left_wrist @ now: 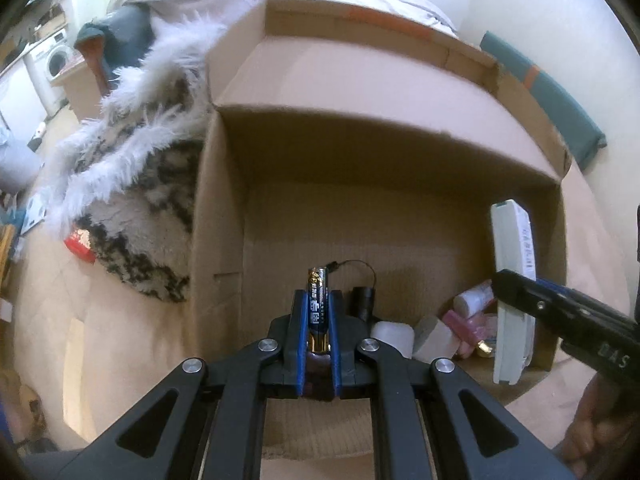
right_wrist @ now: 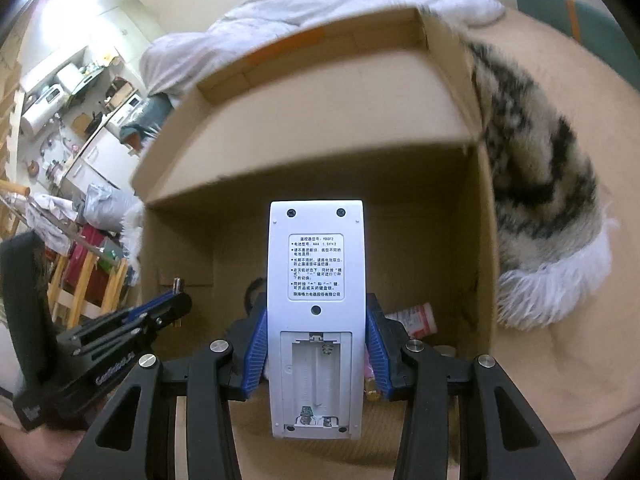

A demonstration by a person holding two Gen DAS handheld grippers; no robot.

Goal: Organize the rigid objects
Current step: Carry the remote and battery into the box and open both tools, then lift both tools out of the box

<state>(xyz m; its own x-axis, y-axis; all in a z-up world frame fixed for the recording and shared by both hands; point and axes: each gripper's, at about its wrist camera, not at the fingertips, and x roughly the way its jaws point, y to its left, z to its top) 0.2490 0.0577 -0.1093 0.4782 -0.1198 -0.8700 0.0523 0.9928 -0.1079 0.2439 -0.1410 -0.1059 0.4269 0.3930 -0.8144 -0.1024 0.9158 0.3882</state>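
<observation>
My left gripper (left_wrist: 317, 298) is shut on a blue and gold AAA battery (left_wrist: 318, 304), held upright above an open cardboard box (left_wrist: 224, 220). My right gripper (right_wrist: 316, 320) is shut on a white remote control (right_wrist: 316, 280), back side facing me, its battery compartment (right_wrist: 316, 376) open and empty. The remote also shows in the left wrist view (left_wrist: 514, 280), standing at the box's right side, with the right gripper (left_wrist: 516, 286) on it. The left gripper shows in the right wrist view (right_wrist: 174, 302) at the left.
Inside the box lie a black cylinder with a cord (left_wrist: 362, 300), white blocks (left_wrist: 394, 336) and pink and white bottles (left_wrist: 472, 300). A furry black-and-white garment (left_wrist: 132, 184) lies against the box's left side. A teal cushion (left_wrist: 552, 96) lies behind.
</observation>
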